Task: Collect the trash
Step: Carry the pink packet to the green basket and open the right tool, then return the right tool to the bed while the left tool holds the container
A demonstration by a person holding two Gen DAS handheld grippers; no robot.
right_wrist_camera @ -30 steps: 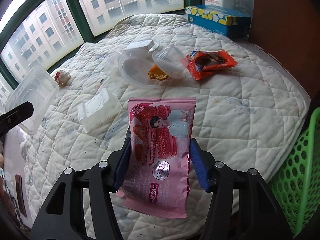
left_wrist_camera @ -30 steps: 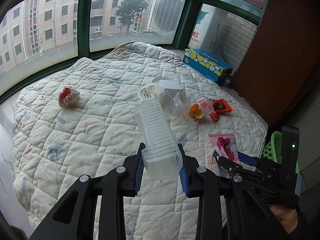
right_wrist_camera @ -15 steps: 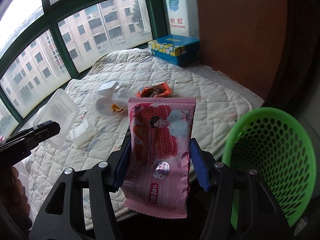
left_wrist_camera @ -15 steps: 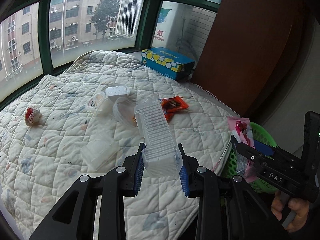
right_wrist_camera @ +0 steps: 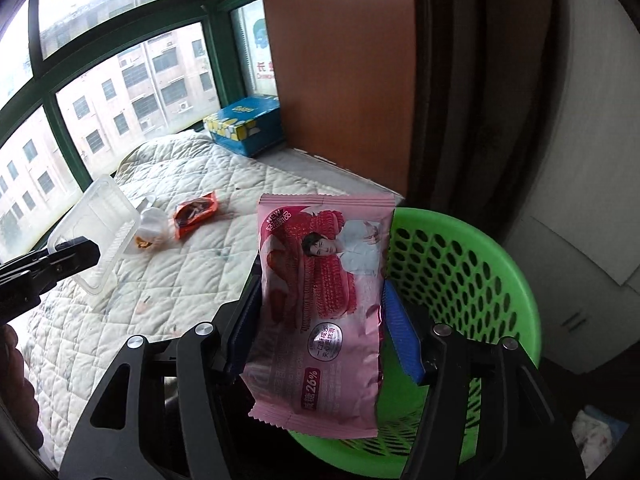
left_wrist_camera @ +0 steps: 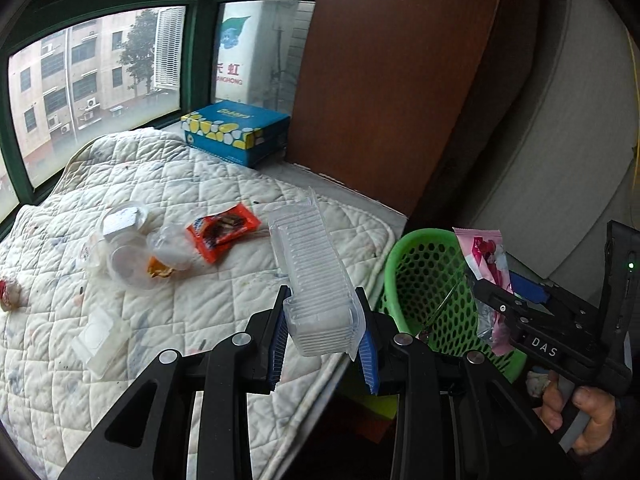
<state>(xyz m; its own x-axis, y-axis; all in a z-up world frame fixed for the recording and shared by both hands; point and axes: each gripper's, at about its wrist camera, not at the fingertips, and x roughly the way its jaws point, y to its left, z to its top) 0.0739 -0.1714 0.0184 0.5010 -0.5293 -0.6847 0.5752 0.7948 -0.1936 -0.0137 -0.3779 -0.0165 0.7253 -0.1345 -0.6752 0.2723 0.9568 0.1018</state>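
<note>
The left gripper [left_wrist_camera: 322, 334] was clenched on a clear ribbed plastic container [left_wrist_camera: 314, 276], held above the near right edge of the white quilted pad [left_wrist_camera: 208, 288]. The right gripper [right_wrist_camera: 320, 320] held a pink snack wrapper [right_wrist_camera: 324, 292] over the green perforated basket [right_wrist_camera: 472, 272], which stood just beside the pad's right edge; its jaws had just been opening, the right pad clear of the wrapper, which still sat between them. Left on the pad were an orange snack packet [left_wrist_camera: 222, 232], clear cups with lids [left_wrist_camera: 132, 248], a small clear box [left_wrist_camera: 98, 338] and a crumpled scrap [left_wrist_camera: 9, 294] at the far left. A blue tissue box [left_wrist_camera: 236, 132] sat by the window.
</note>
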